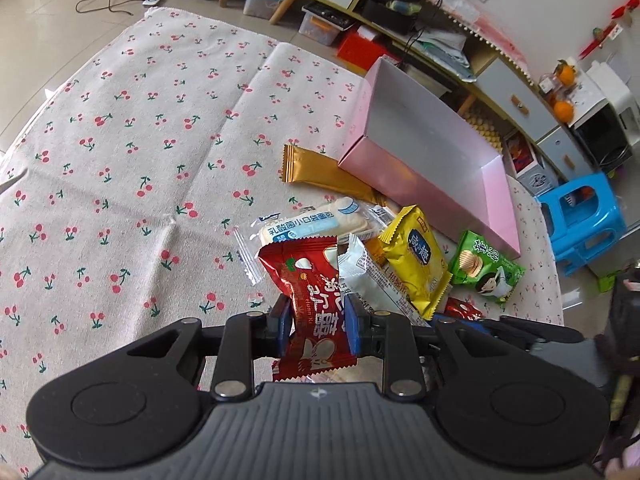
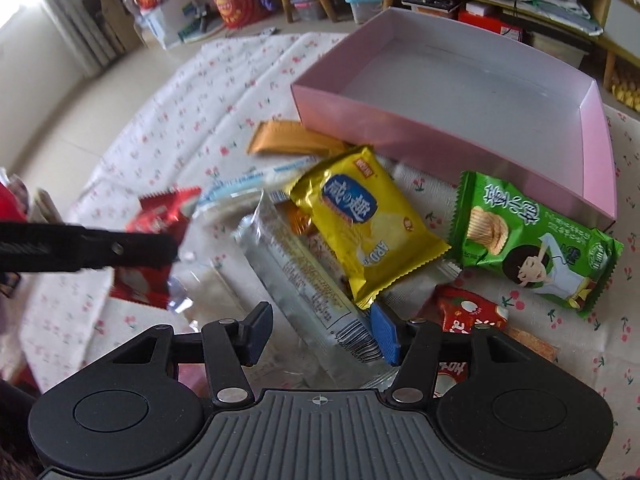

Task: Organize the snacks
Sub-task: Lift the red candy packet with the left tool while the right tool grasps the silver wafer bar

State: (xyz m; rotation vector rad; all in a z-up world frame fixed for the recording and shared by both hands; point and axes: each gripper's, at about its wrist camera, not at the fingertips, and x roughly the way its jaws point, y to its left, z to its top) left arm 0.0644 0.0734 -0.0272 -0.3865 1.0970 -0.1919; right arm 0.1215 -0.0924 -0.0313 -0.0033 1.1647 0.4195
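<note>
Your left gripper (image 1: pixel 318 322) has its fingers (image 1: pixel 283 320) clamped on the red snack packet (image 1: pixel 310 292), which stands between the blue pads, its top edge leaning toward the pile and its lower end hanging behind the fingers. Just beyond it on the cherry-print surface (image 1: pixel 120 160) lies the clear-wrapped bread packet (image 1: pixel 316 224), then the gold wrapper (image 1: pixel 316 170), whose far end is tucked against the pink box (image 1: pixel 416 176). To the right of the red packet a silver-white packet (image 1: pixel 368 276) rises, partly covered by the yellow packet (image 1: pixel 416 260); the green chip packet (image 1: pixel 486 268) lies beside the box's near corner. A second red packet (image 1: pixel 462 310) is mostly hidden behind the gripper body. In the right wrist view your left gripper shows as a dark blurred bar (image 2: pixel 92 246) over the red packet (image 2: pixel 160 216), details smeared. Your right gripper (image 2: pixel 322 332) has its fingers (image 2: pixel 384 332) apart, with the barcode end of the long silver packet (image 2: pixel 304 280) lying between them; I cannot tell whether either pad touches it. The yellow packet (image 2: pixel 360 220) overlaps its far part, the green chip packet (image 2: pixel 532 240) lies right of that, near the pink box (image 2: pixel 400 124), and another red packet (image 2: pixel 468 312) sits just beside the right finger, half covered.
</note>
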